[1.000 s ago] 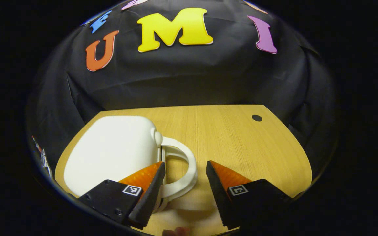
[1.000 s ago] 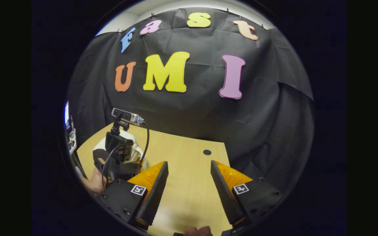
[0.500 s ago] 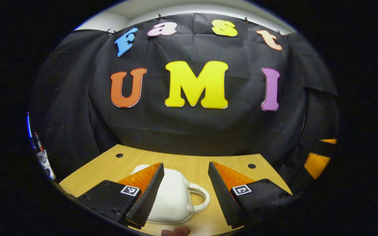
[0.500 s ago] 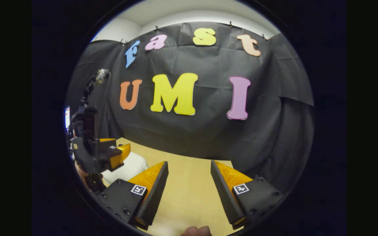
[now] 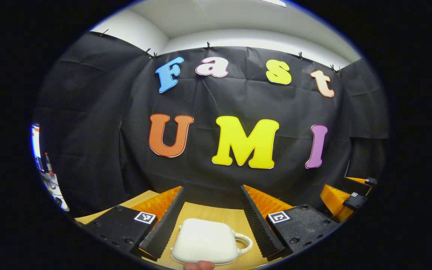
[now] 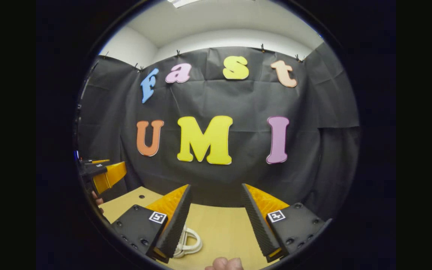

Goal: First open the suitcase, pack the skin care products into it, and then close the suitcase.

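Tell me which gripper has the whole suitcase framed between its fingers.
The left gripper: the suitcase lies framed between its open fingers, ungripped. The right gripper has the handle beside one finger.

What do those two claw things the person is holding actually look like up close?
Each hand-held gripper, left and right, has two long wedge-shaped fingers tapering forward, with ridged, saw-like inner faces. Behind them sit blocky black mounts fixed with small screws, each carrying a little square black-and-white marker. No cables or sleeves are visible; just a fingertip at the bottom edge.
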`<state>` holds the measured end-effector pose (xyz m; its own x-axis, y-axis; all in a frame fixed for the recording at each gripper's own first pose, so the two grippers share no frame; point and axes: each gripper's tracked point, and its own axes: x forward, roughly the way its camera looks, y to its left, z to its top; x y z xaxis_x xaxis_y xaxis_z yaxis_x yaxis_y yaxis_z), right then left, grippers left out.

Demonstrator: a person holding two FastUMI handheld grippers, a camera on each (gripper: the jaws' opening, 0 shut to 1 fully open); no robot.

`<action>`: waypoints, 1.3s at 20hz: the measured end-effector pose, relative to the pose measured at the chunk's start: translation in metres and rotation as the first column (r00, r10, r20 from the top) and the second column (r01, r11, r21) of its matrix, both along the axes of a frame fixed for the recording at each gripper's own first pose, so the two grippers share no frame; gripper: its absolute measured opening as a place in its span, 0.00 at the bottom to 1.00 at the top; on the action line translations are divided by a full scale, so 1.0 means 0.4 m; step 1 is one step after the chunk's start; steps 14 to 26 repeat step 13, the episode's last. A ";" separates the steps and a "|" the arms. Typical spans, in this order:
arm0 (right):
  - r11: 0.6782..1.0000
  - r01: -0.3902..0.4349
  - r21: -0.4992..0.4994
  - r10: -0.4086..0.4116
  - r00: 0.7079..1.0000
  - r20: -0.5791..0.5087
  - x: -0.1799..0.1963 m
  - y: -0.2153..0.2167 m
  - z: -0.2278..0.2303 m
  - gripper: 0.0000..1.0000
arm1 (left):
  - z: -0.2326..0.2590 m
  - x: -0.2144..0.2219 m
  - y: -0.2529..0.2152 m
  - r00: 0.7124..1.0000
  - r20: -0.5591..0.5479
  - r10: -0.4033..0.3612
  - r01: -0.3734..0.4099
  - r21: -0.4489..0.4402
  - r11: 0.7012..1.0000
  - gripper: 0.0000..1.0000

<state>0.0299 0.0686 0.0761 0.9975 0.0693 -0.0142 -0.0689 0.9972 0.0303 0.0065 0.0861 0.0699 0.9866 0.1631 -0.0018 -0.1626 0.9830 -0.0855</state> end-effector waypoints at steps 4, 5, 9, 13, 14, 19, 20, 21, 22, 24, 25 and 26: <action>1.000 -0.009 -0.007 0.009 1.000 0.025 -0.007 0.075 0.019 0.79 | -0.004 -0.036 0.050 1.000 0.005 -0.004 0.004 -0.009 1.000 0.96; 1.000 -0.012 -0.016 0.012 0.999 0.029 -0.009 0.091 0.019 0.78 | -0.010 -0.043 0.055 1.000 0.004 -0.007 0.007 -0.024 1.000 0.96; 1.000 -0.009 -0.018 0.010 0.999 0.043 -0.021 0.124 0.022 0.79 | -0.015 -0.066 0.091 1.000 0.002 0.003 -0.003 -0.009 1.000 0.96; 1.000 0.009 -0.011 -0.009 0.999 0.044 -0.025 0.129 0.019 0.78 | -0.012 -0.081 0.097 1.000 0.012 -0.011 0.011 0.013 1.000 0.96; 1.000 0.009 -0.011 -0.009 0.999 0.044 -0.025 0.129 0.019 0.78 | -0.012 -0.081 0.097 1.000 0.012 -0.011 0.011 0.013 1.000 0.96; 1.000 0.009 -0.011 -0.009 0.999 0.044 -0.025 0.129 0.019 0.78 | -0.012 -0.081 0.097 1.000 0.012 -0.011 0.011 0.013 1.000 0.96; 1.000 0.009 -0.011 -0.009 0.999 0.044 -0.025 0.129 0.019 0.78 | -0.012 -0.081 0.097 1.000 0.012 -0.011 0.011 0.013 1.000 0.96; 1.000 0.009 -0.011 -0.009 0.999 0.044 -0.025 0.129 0.019 0.78 | -0.012 -0.081 0.097 1.000 0.012 -0.011 0.011 0.013 1.000 0.96; 1.000 0.009 -0.011 -0.009 0.999 0.044 -0.025 0.129 0.019 0.78 | -0.012 -0.081 0.097 1.000 0.012 -0.011 0.011 0.013 1.000 0.96; 1.000 0.009 -0.011 -0.009 0.999 0.044 -0.025 0.129 0.019 0.78 | -0.012 -0.081 0.097 1.000 0.012 -0.011 0.011 0.013 1.000 0.96; 1.000 0.009 -0.011 -0.009 0.999 0.044 -0.025 0.129 0.019 0.78 | -0.012 -0.081 0.097 1.000 0.012 -0.011 0.011 0.013 1.000 0.96; 1.000 0.009 -0.011 -0.009 0.999 0.044 -0.025 0.129 0.019 0.78 | -0.012 -0.081 0.097 1.000 0.012 -0.011 0.011 0.013 1.000 0.96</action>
